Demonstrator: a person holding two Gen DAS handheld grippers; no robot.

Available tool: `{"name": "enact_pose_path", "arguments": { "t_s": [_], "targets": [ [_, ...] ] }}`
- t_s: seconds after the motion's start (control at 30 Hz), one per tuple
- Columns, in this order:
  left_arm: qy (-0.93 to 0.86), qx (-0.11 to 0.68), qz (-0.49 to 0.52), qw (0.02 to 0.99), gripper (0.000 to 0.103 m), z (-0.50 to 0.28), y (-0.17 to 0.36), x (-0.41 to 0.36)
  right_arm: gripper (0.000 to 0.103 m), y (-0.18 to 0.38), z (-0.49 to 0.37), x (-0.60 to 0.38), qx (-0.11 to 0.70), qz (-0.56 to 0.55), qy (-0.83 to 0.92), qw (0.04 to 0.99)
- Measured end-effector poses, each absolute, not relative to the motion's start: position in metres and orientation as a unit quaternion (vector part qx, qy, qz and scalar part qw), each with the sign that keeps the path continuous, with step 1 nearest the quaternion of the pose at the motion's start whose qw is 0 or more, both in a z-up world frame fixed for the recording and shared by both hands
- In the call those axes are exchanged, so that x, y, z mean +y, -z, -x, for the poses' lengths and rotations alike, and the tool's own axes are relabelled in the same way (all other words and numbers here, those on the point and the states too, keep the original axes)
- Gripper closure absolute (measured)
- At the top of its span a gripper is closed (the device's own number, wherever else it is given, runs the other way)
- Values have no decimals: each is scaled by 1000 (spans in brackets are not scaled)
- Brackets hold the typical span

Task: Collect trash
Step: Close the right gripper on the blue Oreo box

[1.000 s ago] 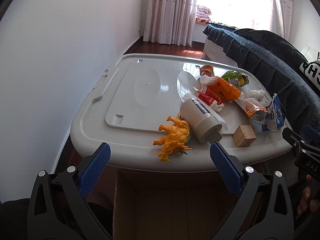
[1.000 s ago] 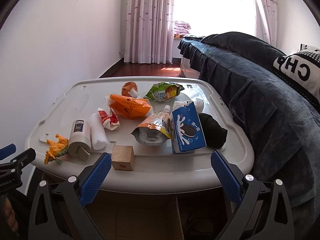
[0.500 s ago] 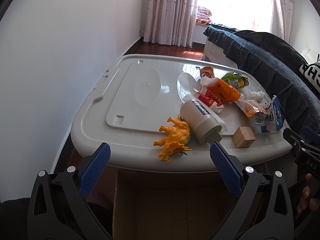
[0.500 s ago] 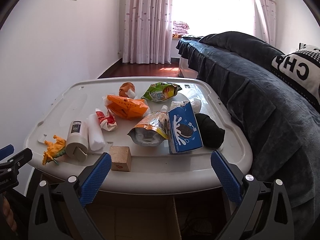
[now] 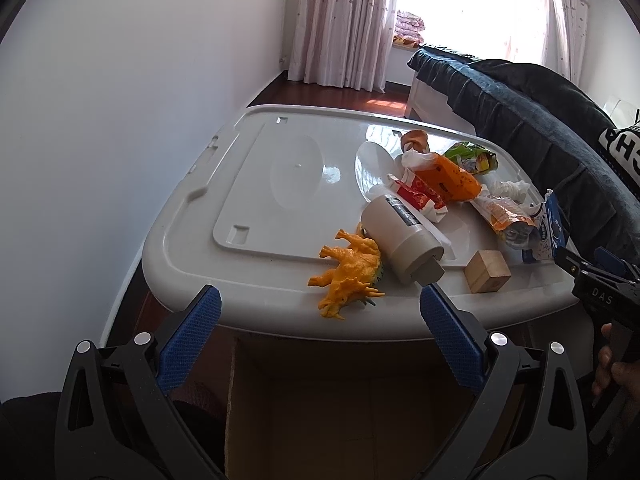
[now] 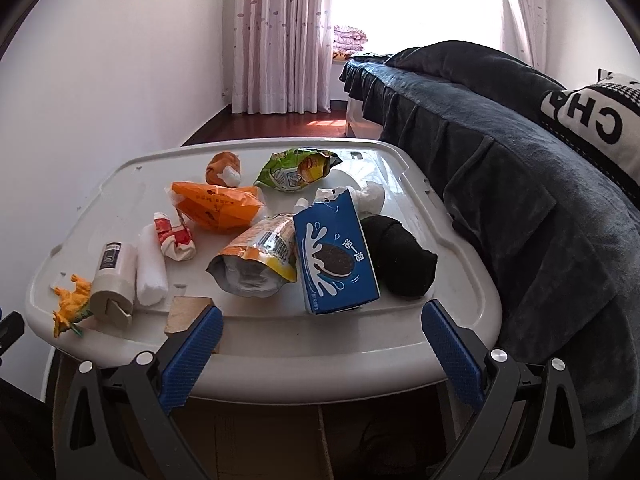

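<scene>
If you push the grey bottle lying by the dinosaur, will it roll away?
Probably a little: the grey bottle is round and lies on its side. The orange dinosaur touching it would likely block one way. It looks like stiff plastic, so squeezing shouldn't crush it.

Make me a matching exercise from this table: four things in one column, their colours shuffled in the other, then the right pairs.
Things:
1. toy dinosaur
2. cookie box
3. sock
4. chip bag

Colours:
A. black
B. green
C. orange-yellow
D. blue

Pairs: 1-C, 2-D, 3-A, 4-B
</scene>
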State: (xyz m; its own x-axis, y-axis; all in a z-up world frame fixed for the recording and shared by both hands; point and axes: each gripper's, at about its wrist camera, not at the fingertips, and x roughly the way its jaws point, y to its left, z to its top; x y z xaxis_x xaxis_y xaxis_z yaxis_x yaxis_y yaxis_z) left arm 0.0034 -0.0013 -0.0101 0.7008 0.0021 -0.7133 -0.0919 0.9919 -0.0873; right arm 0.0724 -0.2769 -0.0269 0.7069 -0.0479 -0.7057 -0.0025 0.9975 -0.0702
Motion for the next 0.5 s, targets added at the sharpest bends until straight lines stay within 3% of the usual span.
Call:
{"name": "enact_pose_path", "arguments": {
  "t_s": [0.33,0.5],
  "targets": [
    [-22,389,60,919,6,-3,10,-3,6,40,-94,-285,387,42,6,921],
    [-25,393,52,918,6,-3,12,-4,26,50,-112,-278,399,41,-3,916]
  ]
}}
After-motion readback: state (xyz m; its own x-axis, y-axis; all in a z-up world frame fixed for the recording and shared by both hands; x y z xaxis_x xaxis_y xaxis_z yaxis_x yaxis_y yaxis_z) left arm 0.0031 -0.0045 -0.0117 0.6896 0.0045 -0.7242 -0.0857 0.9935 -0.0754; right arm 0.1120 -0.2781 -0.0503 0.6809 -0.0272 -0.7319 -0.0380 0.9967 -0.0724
